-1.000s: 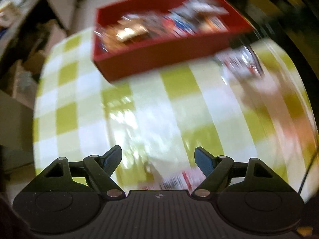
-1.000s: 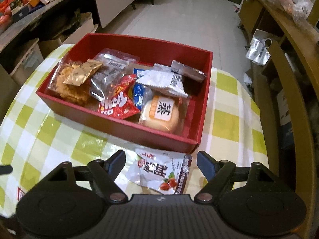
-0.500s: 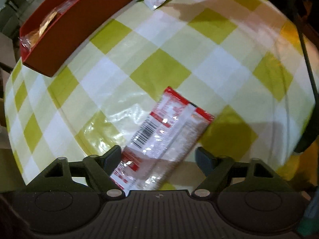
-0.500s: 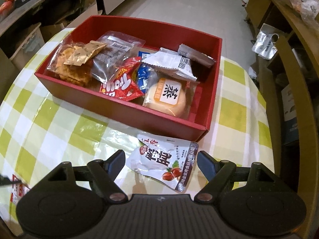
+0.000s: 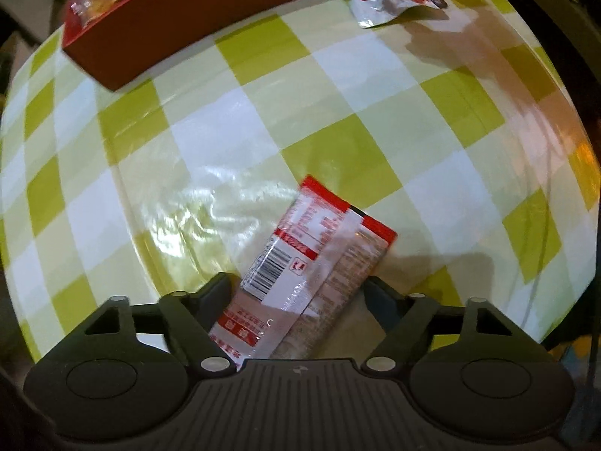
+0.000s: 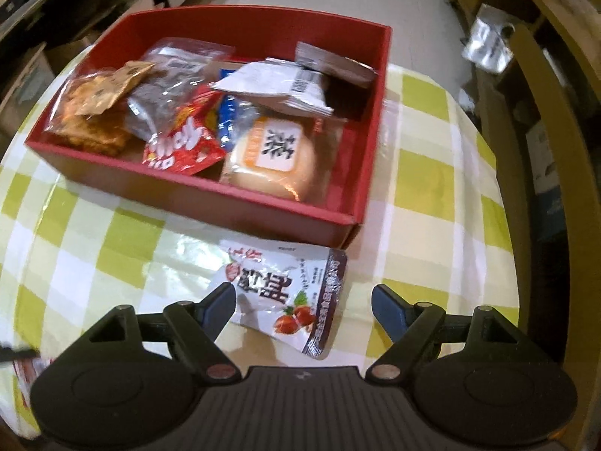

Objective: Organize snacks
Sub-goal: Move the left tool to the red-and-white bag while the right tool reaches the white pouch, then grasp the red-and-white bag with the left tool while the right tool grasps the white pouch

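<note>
Left wrist view: the left gripper (image 5: 298, 293) points down at a flat red-and-white plastic snack packet with a barcode (image 5: 311, 267), lying on the green-and-white checked tablecloth (image 5: 225, 143).
Left gripper state: jaws have just been closing; the packet lies between them, the left finger at its edge, the right finger just beside it. No firm pinch is evident, so treat it as released.
Right wrist view: the right gripper (image 6: 302, 302) hangs over a white foil snack pouch printed with strawberries (image 6: 285, 293), which lies on the tablecloth just in front of the red rectangular cardboard tray (image 6: 210, 203).
Right gripper state: jaws apart, the left finger at the pouch edge, the right finger well clear; nothing grasped.
Tray contents: several wrapped snacks already inside, including a round bun in clear wrap (image 6: 274, 161).
Step in hand: seat each gripper around its packet.
Procedure, left: lower until the fingertips meet the cloth, then close across the short width of the packet.
Procedure, right: shift to centre the pouch before closing.
Caution: thin film tends to slide or buckle; avoid pinching the tablecloth.
</note>
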{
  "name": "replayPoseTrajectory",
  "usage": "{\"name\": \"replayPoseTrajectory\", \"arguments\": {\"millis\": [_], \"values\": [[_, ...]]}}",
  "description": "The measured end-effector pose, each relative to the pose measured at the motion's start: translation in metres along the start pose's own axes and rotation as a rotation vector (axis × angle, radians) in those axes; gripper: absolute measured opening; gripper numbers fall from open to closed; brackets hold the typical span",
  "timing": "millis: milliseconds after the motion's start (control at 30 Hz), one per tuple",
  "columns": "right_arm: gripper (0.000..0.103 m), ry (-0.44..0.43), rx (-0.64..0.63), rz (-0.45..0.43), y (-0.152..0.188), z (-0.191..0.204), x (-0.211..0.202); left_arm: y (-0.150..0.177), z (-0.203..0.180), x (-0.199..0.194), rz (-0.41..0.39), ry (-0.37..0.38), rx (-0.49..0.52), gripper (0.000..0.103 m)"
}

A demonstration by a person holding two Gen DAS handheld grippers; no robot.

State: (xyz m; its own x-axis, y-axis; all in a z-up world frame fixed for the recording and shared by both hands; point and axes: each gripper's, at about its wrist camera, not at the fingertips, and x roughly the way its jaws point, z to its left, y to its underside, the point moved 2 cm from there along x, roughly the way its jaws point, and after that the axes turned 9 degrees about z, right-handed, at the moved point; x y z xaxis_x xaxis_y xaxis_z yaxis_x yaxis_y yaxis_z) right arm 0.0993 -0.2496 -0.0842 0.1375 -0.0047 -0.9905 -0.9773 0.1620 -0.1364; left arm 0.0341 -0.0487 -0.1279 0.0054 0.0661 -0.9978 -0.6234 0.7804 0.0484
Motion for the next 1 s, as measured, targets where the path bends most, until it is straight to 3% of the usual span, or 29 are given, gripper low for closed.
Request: {"name": "replayPoseTrajectory", "arguments": {"millis": [67,233,533,700,900,967,1000], "values": [[0.087,-0.012,0.015,0.003,-0.005,-0.003,0.002,0.0,-0.002,-0.002,0.0,0.008,-0.026,0.07],[0.087,-0.098,0.095,0.026,-0.018,-0.004,0.013,-0.004,-0.004,-0.002,0.006,0.013,-0.061,0.069],[0.093,-0.074,0.052,0.038,-0.025,0.009,0.026,-0.016,0.001,-0.001,0.012,0.046,-0.076,0.07],[0.091,-0.041,-0.05,0.06,-0.004,0.027,0.025,-0.015,0.003,0.001,0.017,0.052,-0.066,0.071],[0.087,-0.231,-0.155,0.157,0.051,0.048,0.002,-0.011,0.001,0.003,0.013,0.037,-0.045,0.072],[0.087,-0.211,-0.197,0.14,0.063,0.048,-0.01,-0.011,0.002,0.003,0.012,0.041,-0.046,0.072],[0.087,-0.158,-0.226,0.105,0.064,0.048,-0.015,-0.01,0.002,0.003,0.012,0.043,-0.048,0.072]]}}
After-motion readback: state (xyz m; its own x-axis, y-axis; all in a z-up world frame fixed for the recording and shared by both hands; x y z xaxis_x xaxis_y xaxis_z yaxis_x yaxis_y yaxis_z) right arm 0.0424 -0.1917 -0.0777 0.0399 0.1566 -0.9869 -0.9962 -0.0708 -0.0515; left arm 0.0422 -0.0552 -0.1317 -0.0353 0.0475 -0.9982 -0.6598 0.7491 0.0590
